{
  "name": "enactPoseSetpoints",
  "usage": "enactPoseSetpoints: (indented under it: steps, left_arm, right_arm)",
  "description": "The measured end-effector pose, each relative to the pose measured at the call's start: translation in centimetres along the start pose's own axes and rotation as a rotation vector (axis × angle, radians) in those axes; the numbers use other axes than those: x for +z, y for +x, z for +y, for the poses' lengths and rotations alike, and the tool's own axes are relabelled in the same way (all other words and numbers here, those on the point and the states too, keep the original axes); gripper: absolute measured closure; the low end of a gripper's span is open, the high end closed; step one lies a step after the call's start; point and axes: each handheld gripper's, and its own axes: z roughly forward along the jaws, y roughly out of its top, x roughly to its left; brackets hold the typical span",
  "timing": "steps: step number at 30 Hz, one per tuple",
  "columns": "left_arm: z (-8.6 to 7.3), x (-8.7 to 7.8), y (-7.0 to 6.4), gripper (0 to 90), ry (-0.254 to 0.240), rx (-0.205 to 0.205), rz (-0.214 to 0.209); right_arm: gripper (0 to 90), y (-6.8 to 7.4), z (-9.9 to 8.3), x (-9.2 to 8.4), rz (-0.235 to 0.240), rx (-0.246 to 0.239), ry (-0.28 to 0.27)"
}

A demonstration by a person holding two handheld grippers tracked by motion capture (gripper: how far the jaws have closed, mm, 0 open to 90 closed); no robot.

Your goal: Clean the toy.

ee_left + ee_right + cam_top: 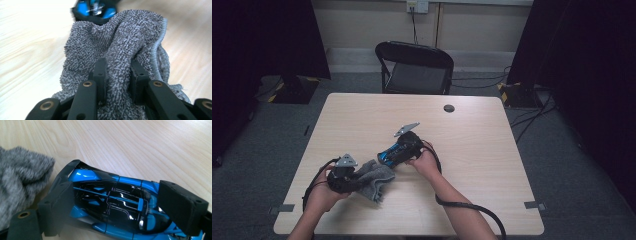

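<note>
A grey cloth (373, 176) is being pinched in a bunched fold by the left gripper (117, 75), whose jaws are pressed together on it. The cloth is lying near the front-left corner of the table (492, 150), partly draped on the tabletop.

A blue and black toy car (112, 202) is being held across its body by the right gripper (125, 205); the jaws are spread wide, one pad set against each flank. In the high view the car (393, 153) is being kept low over the tabletop, left of centre and toward the front edge.

The car is lying just beyond the cloth's far right edge, touching or nearly so; contact cannot be confirmed. Its long axis is running diagonally, from the cloth toward the table's far right corner. The near end of the car is judged the closest surface for the cloth, so the left gripper (346, 176) is being taken as the nearer one for wiping.
</note>
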Motion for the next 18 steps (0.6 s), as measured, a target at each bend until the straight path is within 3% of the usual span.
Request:
enactPoseSetpoints:
  steps: [4,9,13,15,18]
  left_arm:
    - [-0.1,-0.1,1.2,70.4,-0.02,-0.042,0.03]
    - [-0.3,-0.3,2.4,69.7,-0.026,-0.08,0.038]
    - [-0.5,-0.4,3.0,68.6,-0.029,-0.096,0.065]
    - [-0.5,-0.6,3.3,68.5,-0.033,-0.099,0.085]
    - [-0.3,-0.9,4.1,68.7,-0.061,-0.139,0.14]
  right_arm:
    - [10.7,0.2,-0.1,0.3,-0.019,-0.085,0.02]
    - [0.4,-0.5,-0.5,0.9,0.001,-0.053,0.002]
    - [0.0,-0.9,-0.5,1.1,0.017,-0.053,-0.003]
    - [0.0,-0.9,-0.6,1.1,0.02,-0.051,-0.011]
    - [0.0,-0.9,-0.8,1.2,0.021,-0.052,-0.031]
